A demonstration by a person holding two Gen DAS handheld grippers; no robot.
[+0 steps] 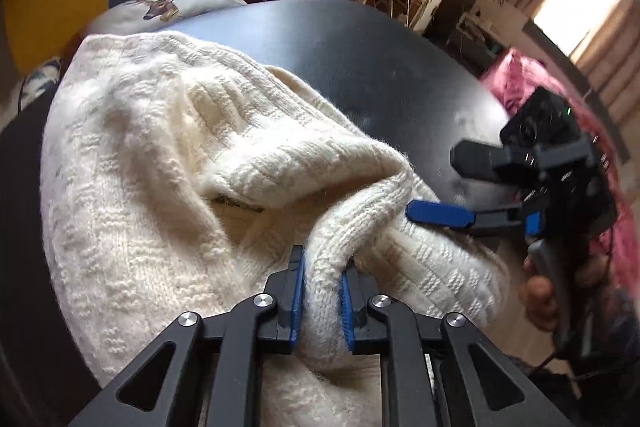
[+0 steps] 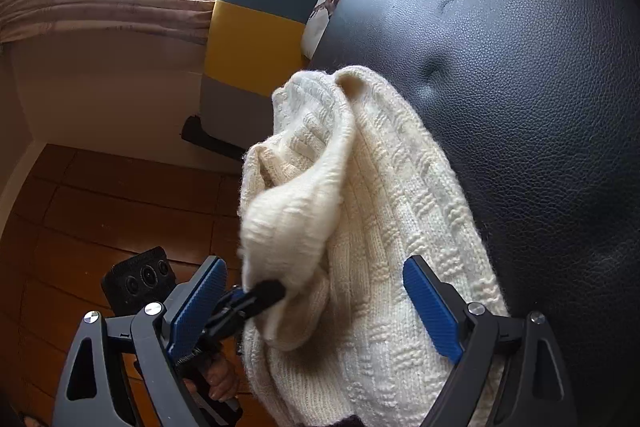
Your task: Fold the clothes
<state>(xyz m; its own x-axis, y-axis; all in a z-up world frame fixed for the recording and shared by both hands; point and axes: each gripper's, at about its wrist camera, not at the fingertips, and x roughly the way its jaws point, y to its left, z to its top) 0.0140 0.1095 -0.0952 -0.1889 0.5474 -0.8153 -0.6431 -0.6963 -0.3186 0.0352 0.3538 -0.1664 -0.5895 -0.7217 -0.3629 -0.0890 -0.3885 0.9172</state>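
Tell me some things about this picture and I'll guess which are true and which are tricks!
1. The left tool is pinching a fold of the white sweater. True.
2. The right tool is squeezed shut. False: its fingers stand wide apart.
3. The sweater lies on a black cushioned surface. True.
4. The sweater is red. False: it is cream white.
5. A pillow with a deer picture sits behind. True.

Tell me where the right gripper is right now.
The right gripper shows at the right edge of the left wrist view, open, hovering beside the cream sweater over the black leather surface, right of the left gripper.
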